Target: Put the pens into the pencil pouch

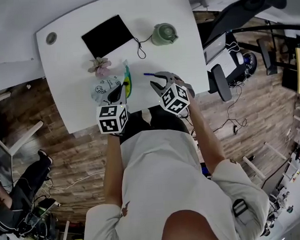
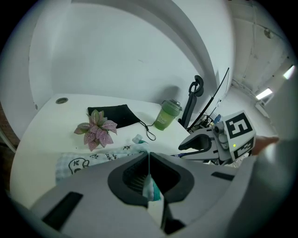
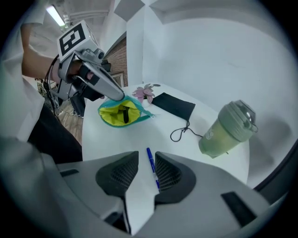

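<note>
The table is white. The pencil pouch has a yellow-green lining and a teal zip edge; its outside is pale checked cloth with black doodles. The pen is blue, the tumbler pale green, the cloth case black, the plant pink and green, the floor brown wood-grain.

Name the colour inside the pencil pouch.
The pencil pouch is yellow-green inside; right gripper view shows it best.
</note>
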